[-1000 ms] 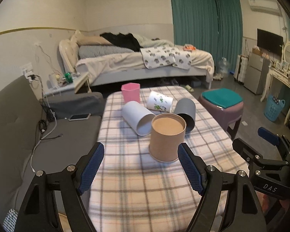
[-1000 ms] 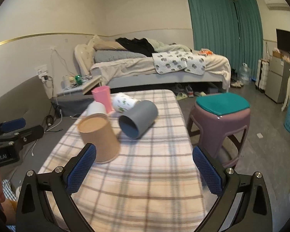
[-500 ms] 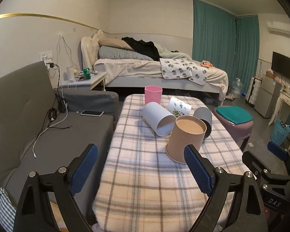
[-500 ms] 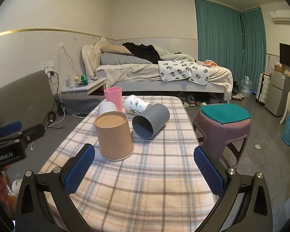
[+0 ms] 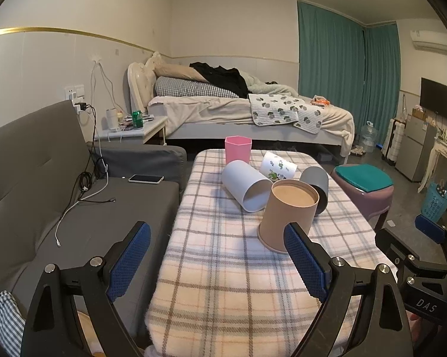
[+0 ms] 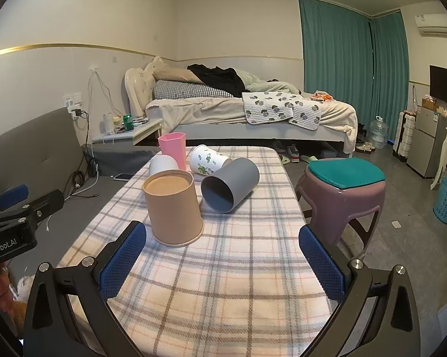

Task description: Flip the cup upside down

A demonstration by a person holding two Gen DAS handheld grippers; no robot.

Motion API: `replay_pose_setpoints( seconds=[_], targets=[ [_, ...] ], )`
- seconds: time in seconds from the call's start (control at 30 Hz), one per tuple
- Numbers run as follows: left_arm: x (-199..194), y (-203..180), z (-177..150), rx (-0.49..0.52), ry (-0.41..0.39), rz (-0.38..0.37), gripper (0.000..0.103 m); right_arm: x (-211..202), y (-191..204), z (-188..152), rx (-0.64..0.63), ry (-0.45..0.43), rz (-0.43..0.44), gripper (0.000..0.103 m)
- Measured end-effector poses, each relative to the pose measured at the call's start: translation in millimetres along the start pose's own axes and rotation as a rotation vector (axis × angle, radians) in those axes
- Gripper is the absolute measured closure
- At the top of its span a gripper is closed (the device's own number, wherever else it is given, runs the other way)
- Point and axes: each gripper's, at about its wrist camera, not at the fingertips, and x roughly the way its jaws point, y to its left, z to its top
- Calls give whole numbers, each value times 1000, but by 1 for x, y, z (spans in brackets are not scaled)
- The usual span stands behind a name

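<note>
A tan cup [image 5: 287, 215] [image 6: 173, 206] stands upside down on the plaid table, wide rim on the cloth. A white cup [image 5: 247, 189] [image 6: 163, 164], a grey cup [image 5: 315, 183] [image 6: 230, 189] and a patterned cup [image 5: 277, 169] [image 6: 208, 159] lie on their sides behind it. A pink cup [image 5: 237, 149] [image 6: 172, 148] stands upright at the far end. My left gripper [image 5: 217, 263] is open and empty, near the table's front left. My right gripper [image 6: 222, 263] is open and empty, over the front of the table.
The plaid table [image 5: 223, 267] [image 6: 238, 267] has a grey sofa [image 5: 44, 193] with a phone [image 5: 146, 179] and cables on its left. A purple stool with a teal cushion [image 6: 345, 187] stands on its right. A bed [image 6: 253, 113] is beyond.
Both grippers have pulled back and away from the tan cup, which stays upside down on the table. The left gripper has shifted left; both stay open.
</note>
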Motion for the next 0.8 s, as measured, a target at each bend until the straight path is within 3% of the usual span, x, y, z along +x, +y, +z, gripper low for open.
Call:
replay_pose_setpoints(
  seconds=[0.8],
  targets=[
    [-1,-1,1,-2,-3,-9,9,3,-1,-4,-3,18,-4,0]
  ],
)
